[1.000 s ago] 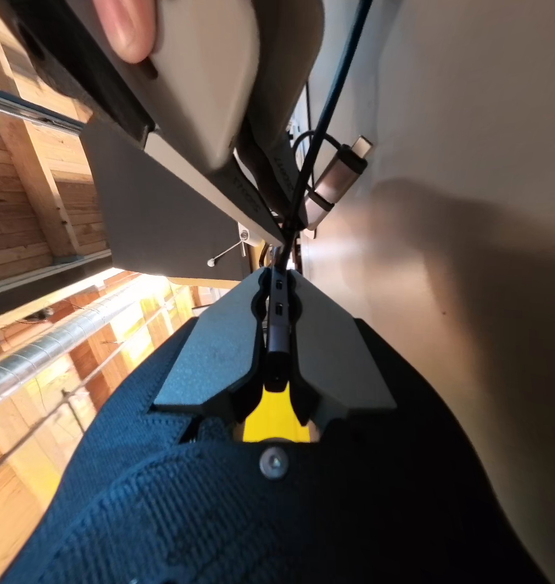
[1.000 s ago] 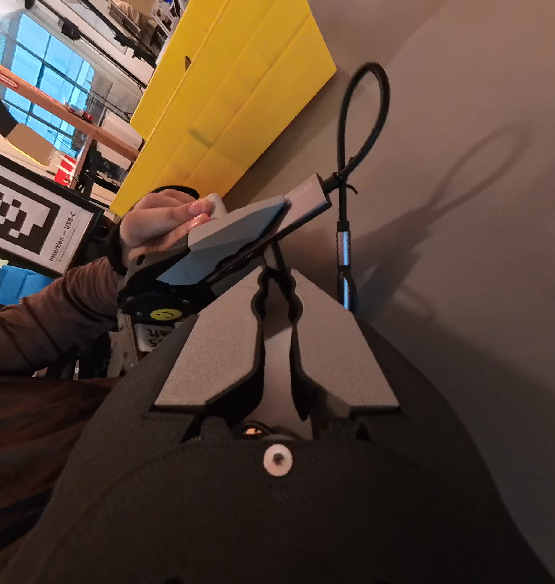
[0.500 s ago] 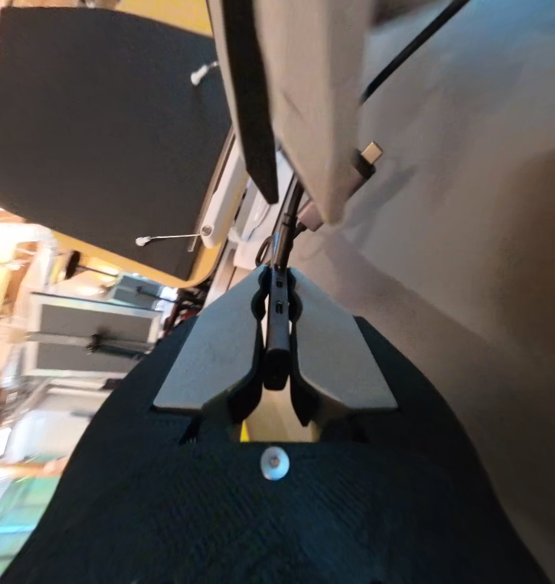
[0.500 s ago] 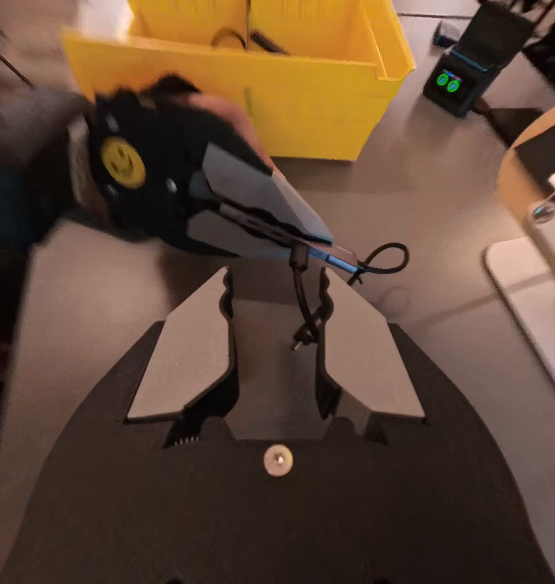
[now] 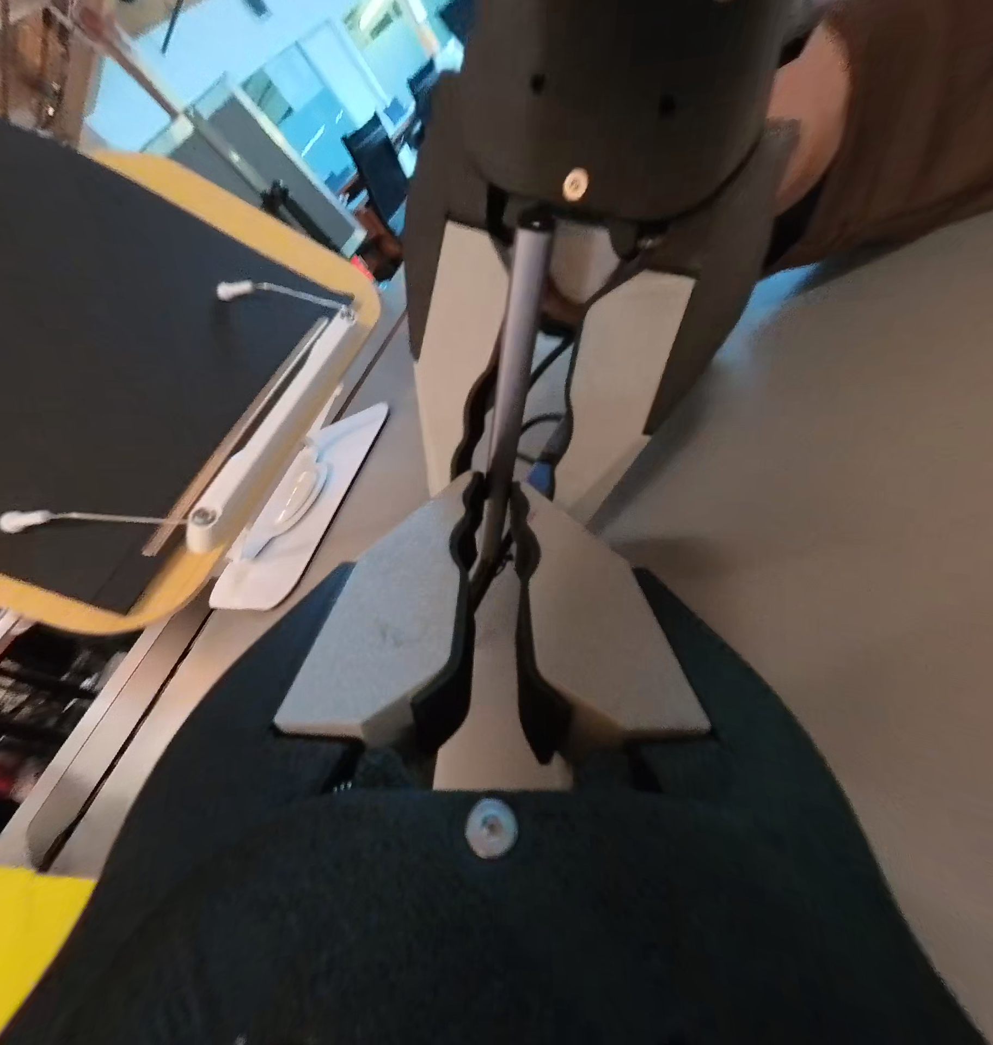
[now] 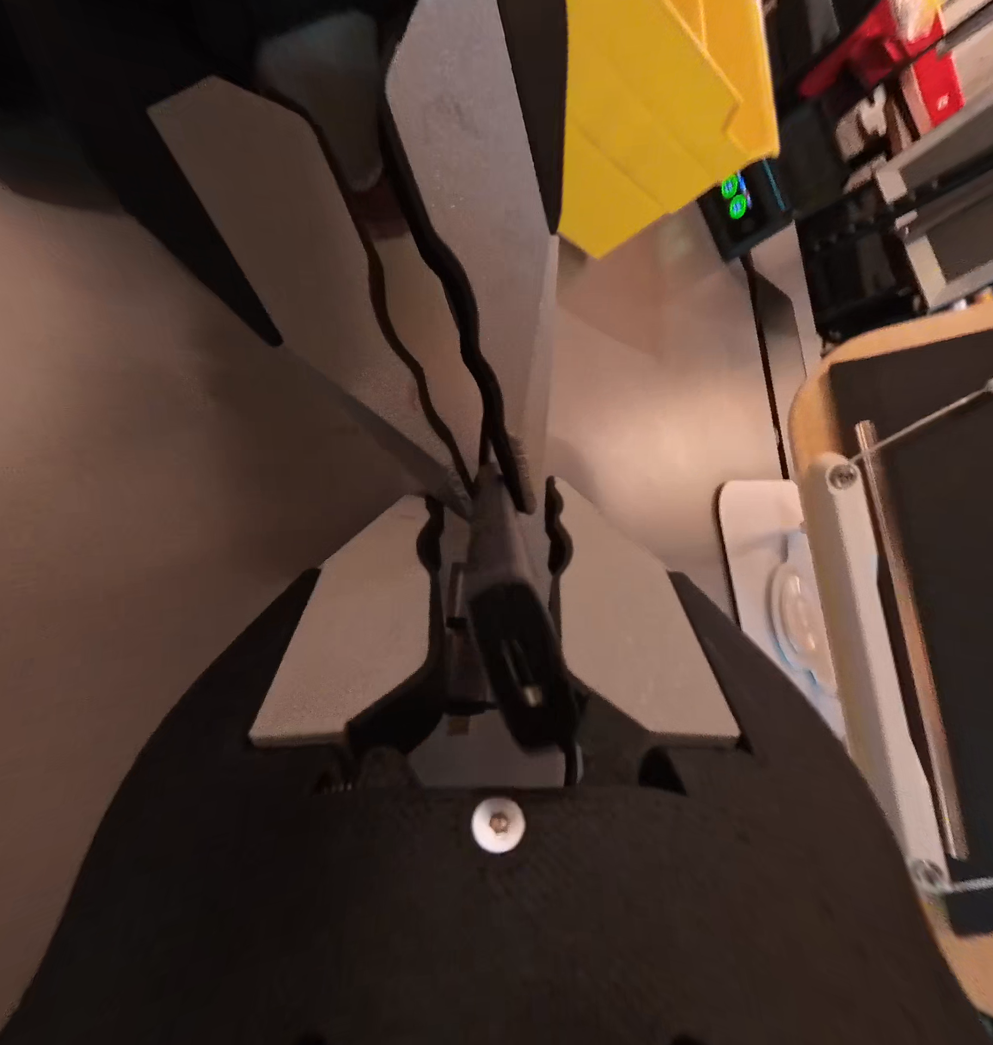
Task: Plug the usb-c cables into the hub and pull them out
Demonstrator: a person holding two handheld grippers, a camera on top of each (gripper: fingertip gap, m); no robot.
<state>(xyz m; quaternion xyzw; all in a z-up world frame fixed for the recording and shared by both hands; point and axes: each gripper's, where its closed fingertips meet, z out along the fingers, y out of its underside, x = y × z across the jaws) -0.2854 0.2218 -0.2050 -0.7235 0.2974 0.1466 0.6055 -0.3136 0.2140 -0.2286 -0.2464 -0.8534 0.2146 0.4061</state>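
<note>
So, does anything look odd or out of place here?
Yes: the hub is held only at its tip by the left gripper, and it lies askew deep inside the open right gripper.

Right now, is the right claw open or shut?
Open: the right claw stands spread, gaps showing either side of the hub between its fingers.

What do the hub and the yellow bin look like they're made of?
The hub looks like metal, likely aluminium: a matte silver-grey edge with soft sheen; its end is black, probably plastic. The yellow bin looks like moulded plastic: uniform colour, smooth stepped walls.
</note>
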